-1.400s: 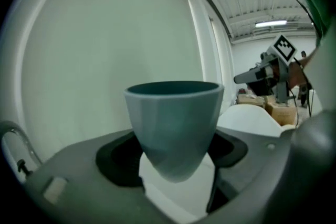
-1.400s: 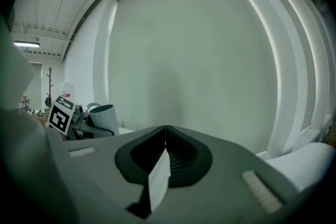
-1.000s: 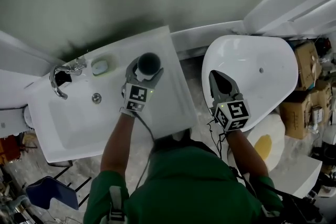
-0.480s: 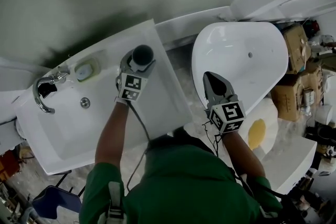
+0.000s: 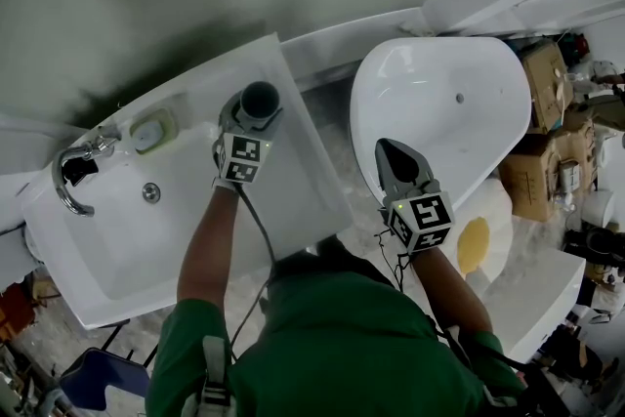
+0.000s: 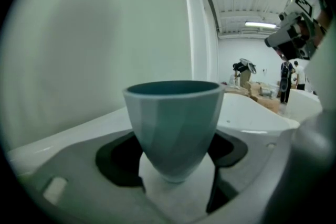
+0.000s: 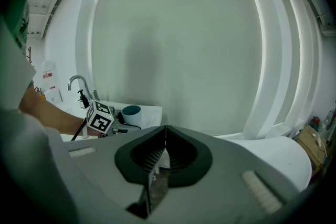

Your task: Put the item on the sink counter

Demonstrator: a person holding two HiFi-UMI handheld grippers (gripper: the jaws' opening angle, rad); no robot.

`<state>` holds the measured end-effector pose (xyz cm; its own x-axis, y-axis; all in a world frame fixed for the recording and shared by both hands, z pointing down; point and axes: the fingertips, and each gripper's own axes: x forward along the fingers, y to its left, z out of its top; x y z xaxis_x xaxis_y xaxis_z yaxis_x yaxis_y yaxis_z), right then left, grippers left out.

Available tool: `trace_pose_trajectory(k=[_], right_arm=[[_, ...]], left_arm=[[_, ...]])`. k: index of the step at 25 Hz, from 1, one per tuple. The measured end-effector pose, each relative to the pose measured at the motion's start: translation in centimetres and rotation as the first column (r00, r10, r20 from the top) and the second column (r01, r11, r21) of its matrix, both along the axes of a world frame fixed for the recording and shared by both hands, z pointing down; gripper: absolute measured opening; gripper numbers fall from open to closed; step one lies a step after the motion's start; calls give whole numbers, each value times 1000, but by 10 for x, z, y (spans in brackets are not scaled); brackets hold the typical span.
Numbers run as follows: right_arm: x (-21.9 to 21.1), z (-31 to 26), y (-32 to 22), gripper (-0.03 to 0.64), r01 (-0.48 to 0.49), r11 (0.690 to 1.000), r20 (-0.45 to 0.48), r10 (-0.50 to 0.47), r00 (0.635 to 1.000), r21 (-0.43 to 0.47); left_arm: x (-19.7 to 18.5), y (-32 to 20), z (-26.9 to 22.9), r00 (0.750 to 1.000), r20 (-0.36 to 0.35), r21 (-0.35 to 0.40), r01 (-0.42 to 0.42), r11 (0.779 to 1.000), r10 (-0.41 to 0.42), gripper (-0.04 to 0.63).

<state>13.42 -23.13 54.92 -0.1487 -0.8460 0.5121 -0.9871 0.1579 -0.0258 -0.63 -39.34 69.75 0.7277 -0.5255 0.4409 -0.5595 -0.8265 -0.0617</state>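
A teal cup [image 5: 262, 95] stands upright over the back right corner of the white sink counter [image 5: 298, 200]. My left gripper [image 5: 256, 114] is shut on it, one jaw on each side of its lower body. In the left gripper view the cup [image 6: 173, 123] fills the middle, its narrow base just over the white counter; whether it touches I cannot tell. My right gripper [image 5: 384, 148] is shut and empty, hanging over the near rim of a white oval tub [image 5: 439, 83]. In the right gripper view its jaws meet, and the cup [image 7: 131, 112] shows far left.
A chrome faucet [image 5: 70, 176] and a soap dish [image 5: 153, 130] sit at the back of the sink, with the drain [image 5: 150, 192] in the basin. A grey wall runs behind. Cardboard boxes [image 5: 542, 166] and clutter stand to the right of the tub.
My left gripper and the cup have shifted slightly toward the back right corner of the counter. The right gripper keeps its place over the tub rim.
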Motion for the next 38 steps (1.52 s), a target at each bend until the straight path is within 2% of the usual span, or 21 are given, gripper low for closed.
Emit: trace_pose_trajectory(k=[4,9,18,21,23,25,29,32,35,38], right_arm=[[5,-1,5,2,-9,1000,10,9,1000,6],[8,-4,8,2,-16,999,60,14,998,32],[9,-27,11,2,14,993,104,-26,994,114],[3,-37,9,2,41,989,123,-59,991,144],[-4,-43,8,2,56,984,153,-82,985,167],[-12,-49,6,2,78,979,171,-110,979,187],[-33,-71,1,2,126,962,188,-174,967,244],[-50,-92,-1,2,169,940,181,-229,957,296],[-64,-115,-1,2,207,915,171,-278,945,345],[-73,-141,2,2,236,880,165,-327,930,413]], left_arm=[[0,2,5,1000,20,-13,11,1000,-10,368],[-5,18,-1,999,37,-77,19,997,-16,433],[-54,51,-37,987,93,-58,135,989,-130,425],[-68,68,-59,979,101,-68,184,981,-176,375],[-76,80,-82,973,79,-57,220,974,-216,317],[-84,91,-107,962,28,-58,271,961,-270,272],[-97,115,-161,926,-121,-100,346,933,-356,167],[-105,130,-203,902,-186,-37,390,920,-390,101],[-116,141,-247,874,-227,70,454,888,-429,47],[-122,152,-284,860,-255,155,488,859,-443,-2]])
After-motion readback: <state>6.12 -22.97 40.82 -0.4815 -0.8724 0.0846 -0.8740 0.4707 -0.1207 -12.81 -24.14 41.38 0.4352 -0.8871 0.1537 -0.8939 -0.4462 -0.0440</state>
